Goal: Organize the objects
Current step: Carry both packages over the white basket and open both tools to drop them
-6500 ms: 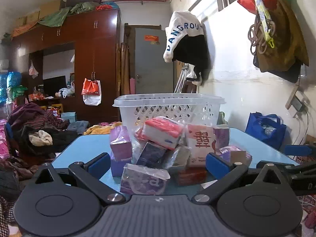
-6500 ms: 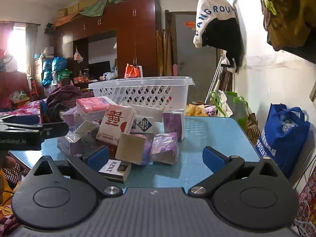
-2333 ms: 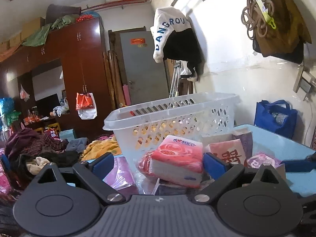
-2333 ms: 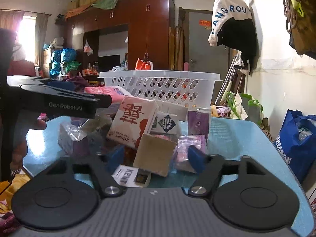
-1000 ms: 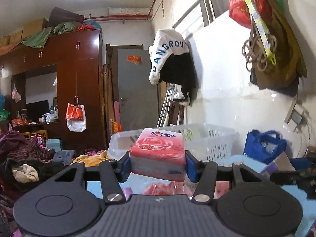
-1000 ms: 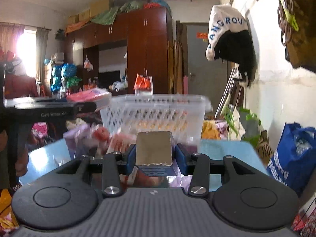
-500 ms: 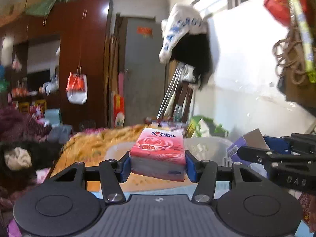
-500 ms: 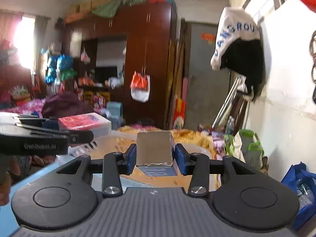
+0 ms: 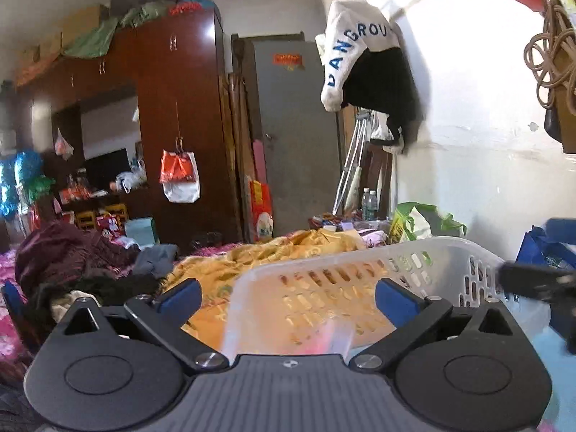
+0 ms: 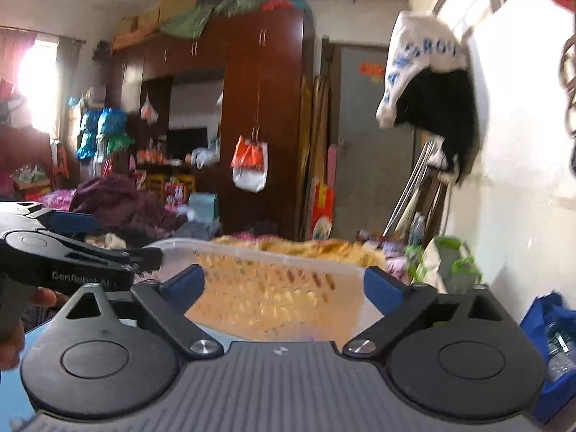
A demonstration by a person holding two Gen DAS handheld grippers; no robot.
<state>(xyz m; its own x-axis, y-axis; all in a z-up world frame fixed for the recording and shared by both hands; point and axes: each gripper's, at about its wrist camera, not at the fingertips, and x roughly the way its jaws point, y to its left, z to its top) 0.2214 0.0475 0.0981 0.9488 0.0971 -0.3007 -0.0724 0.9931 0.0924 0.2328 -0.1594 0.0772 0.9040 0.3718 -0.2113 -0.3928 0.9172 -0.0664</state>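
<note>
The white perforated laundry basket (image 9: 414, 255) is right in front of us, its rim just beyond both tools, and we see a blurred pink shape (image 9: 324, 338) low inside it in the left wrist view; we cannot tell what it is. Our left gripper (image 9: 288, 293) has its blue fingers spread wide with nothing between them, and our right gripper (image 10: 284, 284) is the same, wide apart and empty, above the basket's rim. The left tool also shows at the left edge of the right wrist view. We judge that we are at the drop step over the basket. The next move probably calls for pulling both tools away from the basket and looking for further loose objects, which are not in view here.
</note>
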